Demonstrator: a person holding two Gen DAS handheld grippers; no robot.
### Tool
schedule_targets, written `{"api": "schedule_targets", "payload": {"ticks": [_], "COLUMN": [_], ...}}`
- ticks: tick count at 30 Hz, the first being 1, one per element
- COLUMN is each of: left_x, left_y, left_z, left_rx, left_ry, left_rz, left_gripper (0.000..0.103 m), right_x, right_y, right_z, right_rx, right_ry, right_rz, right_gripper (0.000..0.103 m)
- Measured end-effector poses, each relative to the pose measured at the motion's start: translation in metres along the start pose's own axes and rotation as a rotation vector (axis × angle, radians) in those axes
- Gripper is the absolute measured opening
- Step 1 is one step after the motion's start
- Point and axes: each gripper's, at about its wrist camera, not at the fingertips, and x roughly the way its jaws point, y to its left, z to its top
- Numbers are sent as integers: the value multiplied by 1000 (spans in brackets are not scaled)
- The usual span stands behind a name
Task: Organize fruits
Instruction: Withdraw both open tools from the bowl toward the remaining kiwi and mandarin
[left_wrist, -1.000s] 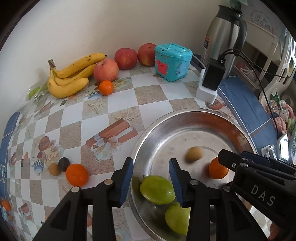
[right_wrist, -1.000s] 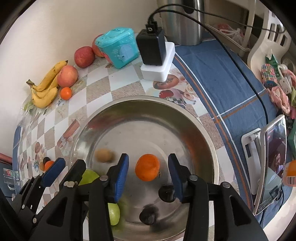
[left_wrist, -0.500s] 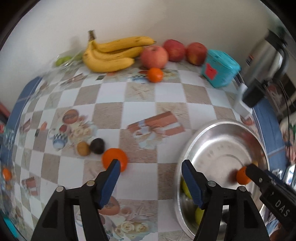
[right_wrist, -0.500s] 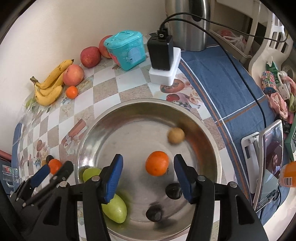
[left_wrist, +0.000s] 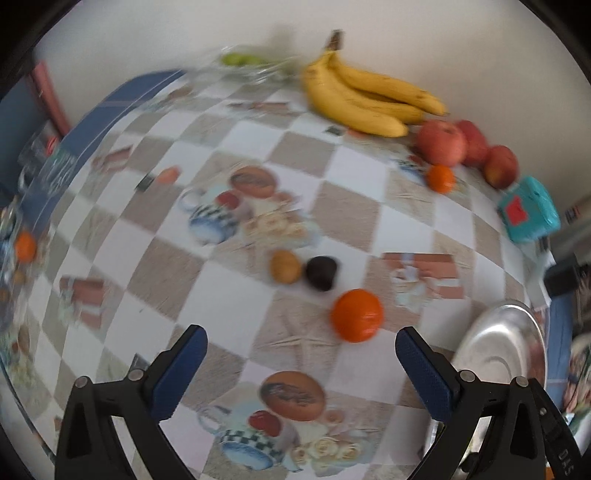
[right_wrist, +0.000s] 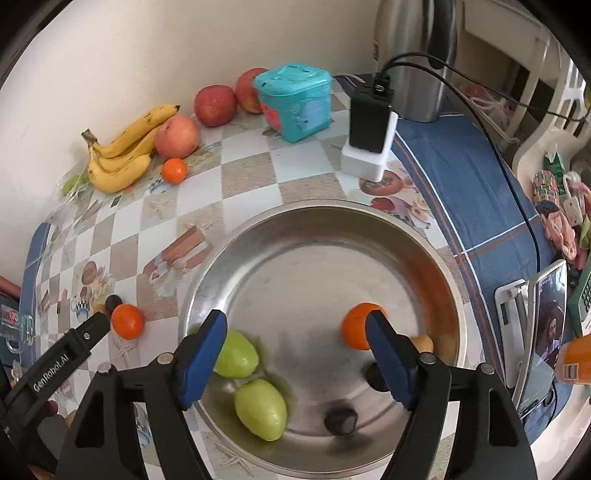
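Your left gripper (left_wrist: 301, 365) has just been opening and its blue ribbed pads now stand wide with nothing between them, above the glossy checkered tablecloth (left_wrist: 207, 280); the round, smooth orange tangerine (left_wrist: 356, 314) lies on the cloth just ahead of them, toward one o'clock. Your right gripper (right_wrist: 295, 354) has also just been opening and is empty; it hangs over the shiny round steel bowl (right_wrist: 325, 218), where two smooth green oval fruits (right_wrist: 260, 404), a second tangerine (right_wrist: 356, 330) at three o'clock, a small tan round fruit (right_wrist: 424, 342) and two dark small fruits (right_wrist: 340, 420) already lie. I judge the next target is the tangerine on the cloth. The risk is that a round fruit on a slippery plastic cloth rolls away if one pad touches it first, so you should centre the jaws on it before you close. Beside it, at eleven o'clock, the small tan oval fruit (left_wrist: 285, 266) and the dark matte plum-like fruit (left_wrist: 321, 272) touch each other; a careless approach can push them. The left-wrist view is blurred, so aim is less sure. When you drop fruit in the bowl, the curved polished metal lets it roll and hit the others. The yellow bananas (left_wrist: 365, 99) and red apples (left_wrist: 441, 143) wait at the wall.
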Motion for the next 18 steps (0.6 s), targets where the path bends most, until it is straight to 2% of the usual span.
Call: {"api": "schedule_targets", "payload": {"ticks": [2,4,5,10,18], "left_x": [3,2,2,-2,-2], "left_y": [9,18,21,35,51], "left_z": [0,1,2,9,21], "left_rx": [-21,-41,-50,-66,-56], "left_ry": [10,2,-2,-19,-20], "left_rz": [13,22,24,30,52], "left_gripper": [103,103,103,103,103], "right_x": [-1,-2,-3,-6,-1], "right_y": [5,10,12,21,46], "right_z": [-1,-3,-4,-5,-8], "right_rx": [-7,-14,-17,-23,-46], "right_ry": [-4,-7,-11,-32,-17], "right_rz": [-1,-4,-1,9,30], "right_gripper": [79,91,93,93,93]}}
